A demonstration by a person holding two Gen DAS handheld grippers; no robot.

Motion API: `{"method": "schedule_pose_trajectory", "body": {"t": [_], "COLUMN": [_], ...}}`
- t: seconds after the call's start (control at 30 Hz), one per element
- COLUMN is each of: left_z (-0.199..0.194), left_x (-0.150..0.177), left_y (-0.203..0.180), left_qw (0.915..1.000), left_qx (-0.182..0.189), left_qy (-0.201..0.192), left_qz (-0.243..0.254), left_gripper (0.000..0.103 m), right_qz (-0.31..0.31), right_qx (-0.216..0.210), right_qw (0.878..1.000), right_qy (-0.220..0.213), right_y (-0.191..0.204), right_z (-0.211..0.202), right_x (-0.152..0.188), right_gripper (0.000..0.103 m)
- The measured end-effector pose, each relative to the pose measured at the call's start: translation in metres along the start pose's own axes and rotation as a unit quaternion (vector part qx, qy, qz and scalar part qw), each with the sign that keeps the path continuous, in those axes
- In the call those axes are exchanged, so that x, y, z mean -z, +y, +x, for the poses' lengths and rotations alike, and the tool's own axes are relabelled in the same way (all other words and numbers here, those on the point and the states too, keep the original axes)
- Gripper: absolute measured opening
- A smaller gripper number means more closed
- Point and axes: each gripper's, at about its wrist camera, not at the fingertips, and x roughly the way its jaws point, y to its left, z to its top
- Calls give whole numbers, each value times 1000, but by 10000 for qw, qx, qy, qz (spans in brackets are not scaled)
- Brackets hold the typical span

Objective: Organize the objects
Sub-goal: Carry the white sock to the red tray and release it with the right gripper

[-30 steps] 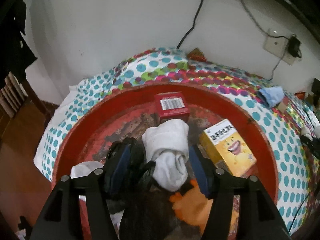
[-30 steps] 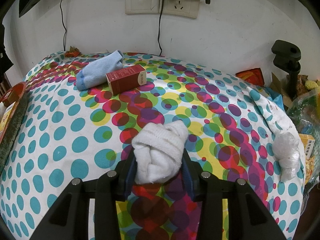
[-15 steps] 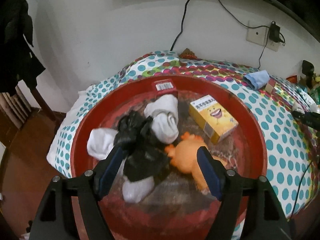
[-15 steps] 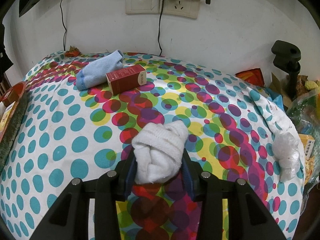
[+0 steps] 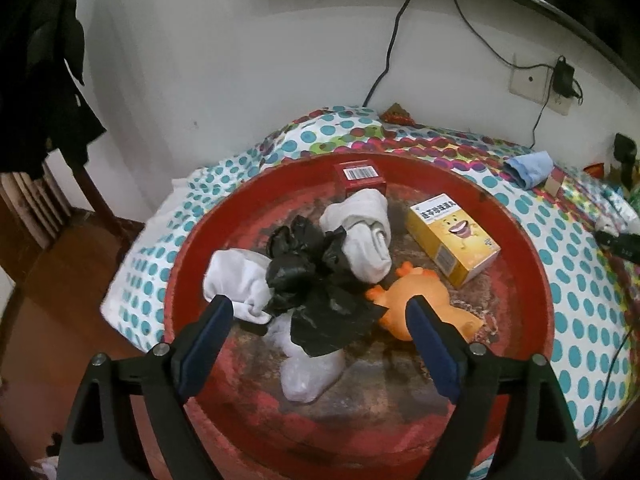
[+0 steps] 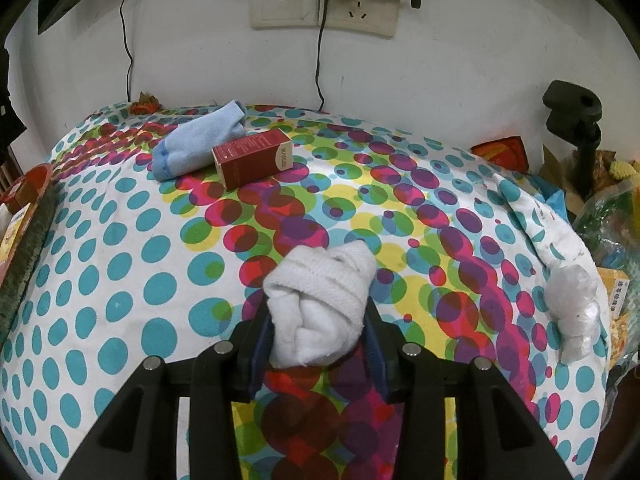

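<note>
A dotted tablecloth (image 6: pixel 120 264) covered the table against a white wall with sockets (image 6: pixel 324 6). On it sat a round red tray (image 5: pixel 532 280). The left gripper (image 5: pixel 316 316) hung over the tray's near half; its jaws had just been opening and stood wide apart, pressing on nothing. Below it lay a black plastic bag (image 5: pixel 316 284), with a white sock (image 5: pixel 236 280) at nine o'clock of it, a rolled white sock (image 5: pixel 364 236) at one o'clock, an orange toy (image 5: pixel 416 300) at three o'clock and a yellow box (image 5: pixel 452 236) beyond. The right gripper (image 6: pixel 318 336) was clamped on a white sock bundle (image 6: pixel 320 304) over the cloth. A blue sock (image 6: pixel 196 148) and dark red box (image 6: pixel 252 158) touched at its eleven o'clock.
</note>
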Motion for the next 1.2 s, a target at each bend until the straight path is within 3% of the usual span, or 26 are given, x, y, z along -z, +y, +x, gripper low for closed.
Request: {"method": "schedule_pose_trajectory", "body": {"t": [0.43,0.73,1.2], "left_z": [12,8,8], "left_x": [6,5,3], "left_y": [7,10,18], "left_qw": [9997,9997,9994], "left_qx": [55,68,11], "left_qy": [142,48,-12], "left_qz": [-168,-249,-358], "left_gripper": [88,89,91], "right_qz": [229,142,-977], "right_qx": [650,-33,-1338], "right_qw": [9976,9995,9851], "right_qy": [-2,-284,-470], "right_y": [24,71,225], "right_z": [-14,-56,-100], "right_x": [10,13,-2], "right_gripper": [37,37,38]}}
